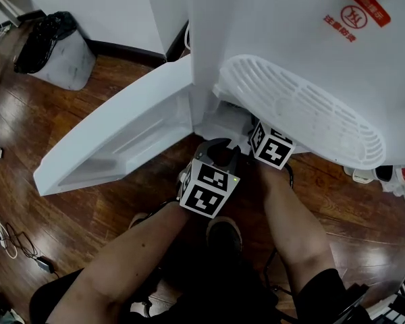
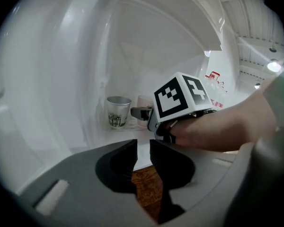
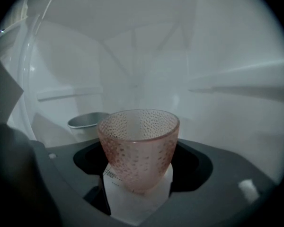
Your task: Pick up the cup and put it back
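Cup [image 3: 138, 145] of pink dotted glass stands at the centre of the right gripper view. The right gripper [image 3: 139, 170] has its two jaws spread wide and clamped on the cup's lower sides. The cup is upright, inside a white cabinet [image 3: 132, 56]. Below it lies a white patch with small print. Whether the cup's base rests there or hangs just above is hard to tell from this angle. Behind the cup, at the left of that frame, a metal cup [image 3: 85, 121] stands near the back wall, apart from the pink one.

In the left gripper view, the left gripper [image 2: 143, 150] fills the lower part of the frame. Its jaws are a narrow gap apart with nothing between them. Only the brown wood floor [image 2: 144, 176] shows through the gap. Above it, at the centre, the person's hand [image 2: 203, 131] reaches in from the right with the other gripper.

In the head view, both marker cubes sit at the centre, in front of the open cabinet. The white door [image 1: 121, 140] swings out to the left. A ribbed white tray [image 1: 304, 106] juts out at the upper right. A bin [image 1: 54, 49] with a black bag stands at the upper left.
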`<action>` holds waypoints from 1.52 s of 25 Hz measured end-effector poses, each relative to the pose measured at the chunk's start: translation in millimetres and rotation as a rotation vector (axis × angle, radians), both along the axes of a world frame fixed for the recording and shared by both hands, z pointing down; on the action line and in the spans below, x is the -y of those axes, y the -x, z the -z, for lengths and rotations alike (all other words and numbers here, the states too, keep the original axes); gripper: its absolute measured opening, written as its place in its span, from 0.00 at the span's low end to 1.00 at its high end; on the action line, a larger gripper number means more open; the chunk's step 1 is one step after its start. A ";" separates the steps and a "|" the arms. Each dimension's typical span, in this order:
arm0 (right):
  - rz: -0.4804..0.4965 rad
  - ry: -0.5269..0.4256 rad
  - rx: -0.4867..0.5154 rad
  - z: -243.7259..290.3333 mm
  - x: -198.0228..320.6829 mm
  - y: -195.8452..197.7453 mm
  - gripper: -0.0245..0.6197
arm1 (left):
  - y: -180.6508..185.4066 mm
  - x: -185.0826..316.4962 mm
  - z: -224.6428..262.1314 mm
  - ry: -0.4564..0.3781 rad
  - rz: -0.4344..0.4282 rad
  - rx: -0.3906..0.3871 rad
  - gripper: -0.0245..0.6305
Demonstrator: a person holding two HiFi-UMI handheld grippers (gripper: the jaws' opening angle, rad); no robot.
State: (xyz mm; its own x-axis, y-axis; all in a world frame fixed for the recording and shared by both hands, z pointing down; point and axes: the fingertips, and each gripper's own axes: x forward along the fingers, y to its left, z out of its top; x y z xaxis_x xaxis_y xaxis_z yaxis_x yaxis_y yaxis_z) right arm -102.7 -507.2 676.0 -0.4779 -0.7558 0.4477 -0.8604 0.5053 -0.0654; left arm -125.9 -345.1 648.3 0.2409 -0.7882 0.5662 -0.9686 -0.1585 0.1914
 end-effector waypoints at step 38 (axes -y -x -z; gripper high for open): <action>0.090 0.023 -0.039 -3.2 -36.4 -2.5 0.70 | 13.7 -16.0 -0.8 -0.005 0.001 0.018 0.13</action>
State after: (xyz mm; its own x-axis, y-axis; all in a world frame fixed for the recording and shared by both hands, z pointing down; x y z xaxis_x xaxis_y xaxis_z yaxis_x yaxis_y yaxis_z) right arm -100.2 -470.9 679.2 -0.5256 -0.6998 0.4839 -0.8135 0.5798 -0.0452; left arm -139.5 -329.1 649.1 0.2297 -0.7910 0.5670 -0.9721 -0.1585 0.1728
